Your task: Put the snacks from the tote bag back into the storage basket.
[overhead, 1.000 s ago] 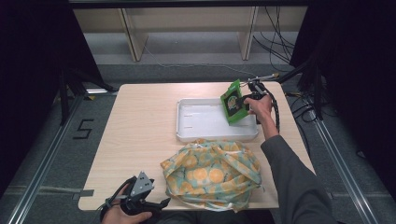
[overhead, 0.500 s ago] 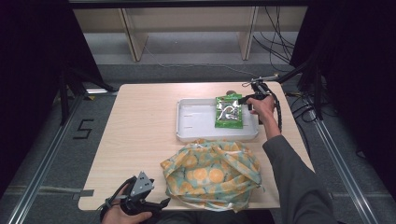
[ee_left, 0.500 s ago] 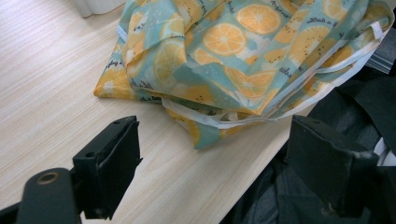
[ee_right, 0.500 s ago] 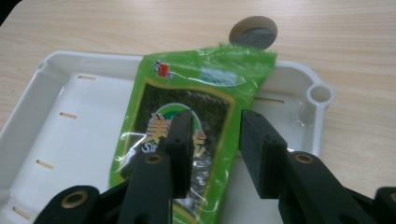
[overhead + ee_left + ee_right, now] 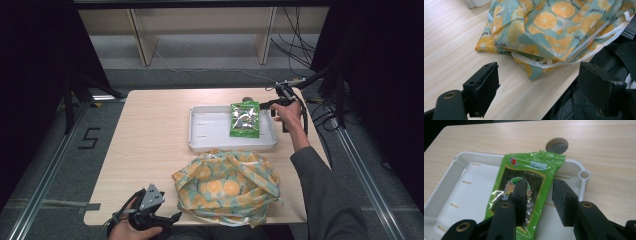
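A green snack packet (image 5: 244, 120) (image 5: 524, 170) lies flat in the right part of a white tray (image 5: 210, 129) (image 5: 469, 187), its top end resting on the tray's far rim. My right gripper (image 5: 270, 105) (image 5: 537, 187) hovers just right of the packet, open, with the packet's right edge below the gap between its fingers. An orange-print cloth bag (image 5: 226, 186) (image 5: 554, 27) lies crumpled at the table's front. My left gripper (image 5: 168, 220) (image 5: 539, 72) sits at the front edge left of the bag, open and empty.
A small round brown disc (image 5: 246, 99) (image 5: 557, 145) lies on the table (image 5: 150, 135) just behind the tray. Cables trail off the table's right side. Shelf legs stand beyond the far edge, and a "5" mark (image 5: 90, 138) is taped on the floor at left.
The packet, held upright in my right gripper over the tray's right end a second ago, has come down flat into the tray and been let go. My left gripper has not moved.
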{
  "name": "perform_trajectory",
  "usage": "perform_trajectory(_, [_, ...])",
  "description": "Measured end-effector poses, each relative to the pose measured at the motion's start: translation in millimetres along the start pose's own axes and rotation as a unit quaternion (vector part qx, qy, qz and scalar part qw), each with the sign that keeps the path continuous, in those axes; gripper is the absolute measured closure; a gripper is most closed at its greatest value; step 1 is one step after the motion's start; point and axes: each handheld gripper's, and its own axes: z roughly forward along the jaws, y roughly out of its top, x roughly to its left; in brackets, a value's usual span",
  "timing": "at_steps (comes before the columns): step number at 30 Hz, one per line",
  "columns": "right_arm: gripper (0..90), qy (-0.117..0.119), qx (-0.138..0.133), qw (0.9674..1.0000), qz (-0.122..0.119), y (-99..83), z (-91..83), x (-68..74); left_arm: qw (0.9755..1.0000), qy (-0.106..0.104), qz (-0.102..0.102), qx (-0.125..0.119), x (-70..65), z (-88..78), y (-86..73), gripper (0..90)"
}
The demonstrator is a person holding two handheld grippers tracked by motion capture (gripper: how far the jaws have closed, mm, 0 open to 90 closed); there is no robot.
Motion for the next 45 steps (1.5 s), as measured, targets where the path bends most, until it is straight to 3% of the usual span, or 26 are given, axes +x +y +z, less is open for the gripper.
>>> perform_trajectory(2, [65.4,0.002,-0.013,0.9999,-0.01,-0.5,0.8,-0.3,0.9999,0.001,0.012,0.002,1.6,-0.4,0.5,16.9])
perform_trajectory(3, [65.4,-0.005,0.0,0.9999,-0.014,-0.1,-3.3,0.8,1.0,-0.001,0.001,-0.007,0.2,0.6,0.3,16.9])
perform_trajectory(6, [65.3,0.006,-0.016,0.9997,-0.018,-0.1,-9.0,4.3,1.0,0.001,0.002,-0.005,1.0,0.5,0.3,16.9])
perform_trajectory(9, [65.3,0.004,-0.006,0.9997,-0.024,0.3,-14.3,6.5,1.0,0.002,0.004,0.001,1.4,0.0,0.0,16.9])
perform_trajectory(11, [65.3,0.013,-0.01,0.9997,-0.018,-0.4,-17.6,9.6,1.0,0.004,0.002,0.001,1.3,0.0,0.0,16.9])
perform_trajectory(12, [65.2,0.01,-0.026,0.9992,-0.029,-1.0,-17.1,9.7,1.0,0.004,0.001,0.001,1.4,0.0,0.0,16.9])
perform_trajectory(13, [64.9,0.024,-0.004,0.9997,-0.004,-1.3,-22.0,14.4,1.0,0.004,0.001,0.001,1.5,0.0,0.0,16.9])
perform_trajectory(14, [64.7,0.015,-0.012,0.9993,-0.031,-0.7,-22.3,12.0,1.0,0.005,-0.001,0.0,1.5,0.0,-0.2,16.9])
perform_trajectory(15, [64.6,0.019,0.005,0.9998,-0.003,-1.0,-25.8,17.2,1.0,0.003,-0.003,0.0,1.4,0.2,-0.3,16.9])
perform_trajectory(16, [64.2,0.017,-0.008,0.9992,-0.035,-0.8,-27.5,15.6,1.0,0.004,-0.005,-0.002,1.1,0.6,-0.3,16.9])
perform_trajectory(18, [64.3,0.019,-0.01,0.9989,-0.041,-0.8,-28.5,16.1,0.9996,0.006,-0.023,-0.016,-1.1,2.8,-0.6,16.9])
perform_trajectory(19, [64.2,0.029,-0.005,0.9992,-0.027,-1.9,-30.8,20.2,0.9996,0.005,-0.024,-0.016,-1.2,3.0,-0.8,16.9])
perform_trajectory(20, [64.0,0.035,-0.018,0.9982,-0.045,-2.6,-31.2,19.8,1.0,0.0,-0.009,-0.003,0.7,0.9,-0.6,16.9])
perform_trajectory(22, [63.6,0.029,-0.013,0.9977,-0.059,-2.1,-32.8,19.5,0.9999,0.0,-0.014,-0.008,0.1,1.5,-0.7,16.9])
perform_trajectory(23, [63.3,0.033,-0.003,0.9987,-0.038,-3.7,-35.6,25.8,1.0,0.004,-0.005,-0.003,1.3,0.7,-0.6,16.9])
perform_trajectory(25, [63.2,0.041,-0.01,0.9981,-0.044,-5.1,-37.5,29.2,1.0,0.001,-0.004,-0.001,1.6,0.2,-0.4,16.9])
perform_trajectory(26, [63.2,0.043,-0.024,0.9967,-0.065,-5.3,-36.7,27.7,1.0,0.001,-0.004,-0.001,1.5,0.2,-0.4,16.9])
perform_trajectory(28, [62.8,0.043,-0.023,0.9959,-0.076,-7.3,-40.5,33.2,1.0,0.001,-0.004,-0.001,1.5,0.2,-0.6,16.9])
perform_trajectory(32, [62.6,0.051,-0.01,0.9959,-0.074,-9.2,-46.2,39.5,1.0,0.002,-0.003,0.0,1.7,-0.1,-0.4,16.9])
perform_trajectory(35, [62.2,0.056,-0.01,0.9949,-0.083,-11.5,-49.7,42.9,1.0,0.003,0.009,0.0,3.1,-0.8,0.2,16.9])
perform_trajectory(36, [62.0,0.055,-0.017,0.9937,-0.096,-12.7,-50.3,43.5,0.9999,0.005,-0.008,-0.013,0.8,0.3,0.0,16.9])
perform_trajectory(38, [61.8,0.057,-0.017,0.9934,-0.098,-13.5,-51.2,44.2,0.9999,0.004,-0.002,-0.01,2.7,-0.9,0.1,16.9])
perform_trajectory(39, [61.7,0.06,-0.02,0.9931,-0.099,-14.4,-51.8,45.1,0.9998,0.004,-0.016,-0.012,1.6,-0.5,-0.5,16.9])
perform_trajectory(40, [61.5,0.057,-0.018,0.9922,-0.11,-15.6,-54.5,45.4,0.9998,0.005,-0.012,-0.013,2.4,-0.9,-0.3,16.9])
perform_trajectory(42, [61.3,0.066,-0.018,0.9924,-0.102,-17.4,-54.9,48.3,0.9999,0.005,-0.004,-0.011,3.6,-1.3,0.0,16.9])
perform_trajectory(45, [60.1,0.071,-0.02,0.9904,-0.117,-21.0,-58.5,50.1,0.9999,0.005,-0.006,-0.012,3.4,-1.0,-0.1,16.9])
